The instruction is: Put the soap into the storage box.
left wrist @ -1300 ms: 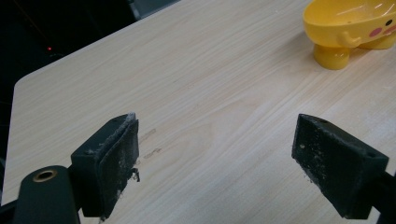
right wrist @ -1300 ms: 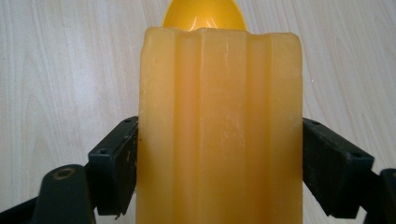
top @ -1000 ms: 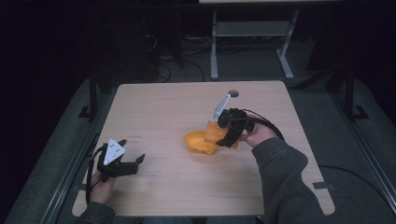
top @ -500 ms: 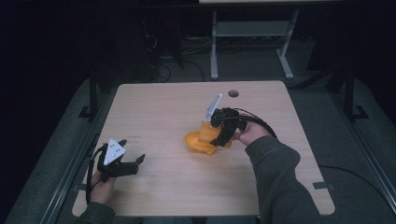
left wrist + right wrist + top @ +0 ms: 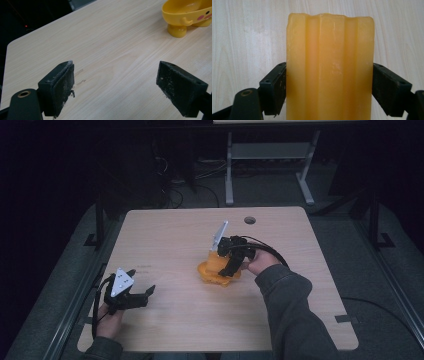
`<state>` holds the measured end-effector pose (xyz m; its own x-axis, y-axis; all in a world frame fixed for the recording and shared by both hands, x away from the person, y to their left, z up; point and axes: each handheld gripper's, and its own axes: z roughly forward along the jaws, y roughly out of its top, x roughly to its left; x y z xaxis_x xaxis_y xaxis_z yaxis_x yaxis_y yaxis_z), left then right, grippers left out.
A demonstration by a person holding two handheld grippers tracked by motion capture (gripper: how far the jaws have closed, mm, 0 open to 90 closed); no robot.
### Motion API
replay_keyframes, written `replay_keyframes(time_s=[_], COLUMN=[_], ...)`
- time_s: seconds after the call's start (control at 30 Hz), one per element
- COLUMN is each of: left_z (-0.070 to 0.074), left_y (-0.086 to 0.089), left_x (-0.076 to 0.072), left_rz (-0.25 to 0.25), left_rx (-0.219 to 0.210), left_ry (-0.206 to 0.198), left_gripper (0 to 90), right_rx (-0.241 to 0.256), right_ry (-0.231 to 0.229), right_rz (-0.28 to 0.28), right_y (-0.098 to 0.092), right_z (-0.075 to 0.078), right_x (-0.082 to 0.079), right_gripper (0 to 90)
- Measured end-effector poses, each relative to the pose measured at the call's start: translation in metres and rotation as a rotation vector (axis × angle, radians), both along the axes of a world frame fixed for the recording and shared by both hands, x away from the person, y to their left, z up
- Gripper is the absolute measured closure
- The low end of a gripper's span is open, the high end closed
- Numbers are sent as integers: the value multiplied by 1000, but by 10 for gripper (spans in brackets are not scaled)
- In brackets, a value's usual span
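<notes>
A pale wooden counter (image 5: 175,235) stands in a dark room, with a small round hole (image 5: 249,220) near its far edge. The person's right hand (image 5: 260,262) reaches in toward the middle of the counter, holding the right claw (image 5: 227,267) pointed downward, its grey three-cornered plate (image 5: 219,235) tilted up toward the far side. In the right gripper view, the two black jaws press against the left and right sides of an orange-yellow ribbed block (image 5: 329,67), a waxy bar with lengthwise grooves like a bar of soap, so this claw is clamped on the block. The wood grain of the counter shows behind the bar.

In the high view, just under the right claw, sits a yellow duck-faced dish (image 5: 212,274) near the centre of the counter. The block (image 5: 218,260) rises above the dish; whether it touches the dish, I cannot tell. In the left gripper view, the same dish (image 5: 185,12) shows at the far right, with a small stubby foot, a beak and pink cheek spots on its side.

The left claw (image 5: 142,295) is at the near left corner of the counter, held low in the person's left hand (image 5: 107,317), well apart from the dish. Its jaws stand wide, with bare wood between them. A black cable (image 5: 272,252) loops from the right claw over the right sleeve (image 5: 295,310).
</notes>
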<state>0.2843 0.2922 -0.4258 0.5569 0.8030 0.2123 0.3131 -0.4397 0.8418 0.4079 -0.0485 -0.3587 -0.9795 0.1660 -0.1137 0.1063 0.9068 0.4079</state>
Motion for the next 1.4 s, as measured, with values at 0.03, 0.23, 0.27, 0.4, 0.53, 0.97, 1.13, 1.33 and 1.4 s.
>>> replay_keyframes(time_s=[0.03,0.23,0.27,0.4,0.53,0.97,1.13,1.33,1.4], left_z=[0,0,0,0,0,0,0,1,1], left_y=[0,0,0,0,1,1,1,1,1], left_x=[0,0,0,0,0,0,0,0,0], left_rz=[-1,0,0,0,0,0,0,0,1], left_rx=[1,-1,-1,-1,-2,-5,-4,-2,-2], left_ry=[0,-3,-3,-1,-3,-8,-7,-5,-5], left_gripper=[141,141,141,141,141,141,141,141,141], right_rx=[-2,-4,-4,-9,-20,-39,-33,-39,-41], right_ry=[0,10,8,16,35,48,47,51,49], right_rz=[2,2,5,7,6,-4,-1,-9,-6], right_y=[1,7,8,12,16,25,26,28,28], right_z=[0,-3,-4,-6,-9,-16,-17,-18,-18], right_x=[0,3,3,5,6,10,11,11,11], right_gripper=[208,208,208,208,209,209,208,208,208])
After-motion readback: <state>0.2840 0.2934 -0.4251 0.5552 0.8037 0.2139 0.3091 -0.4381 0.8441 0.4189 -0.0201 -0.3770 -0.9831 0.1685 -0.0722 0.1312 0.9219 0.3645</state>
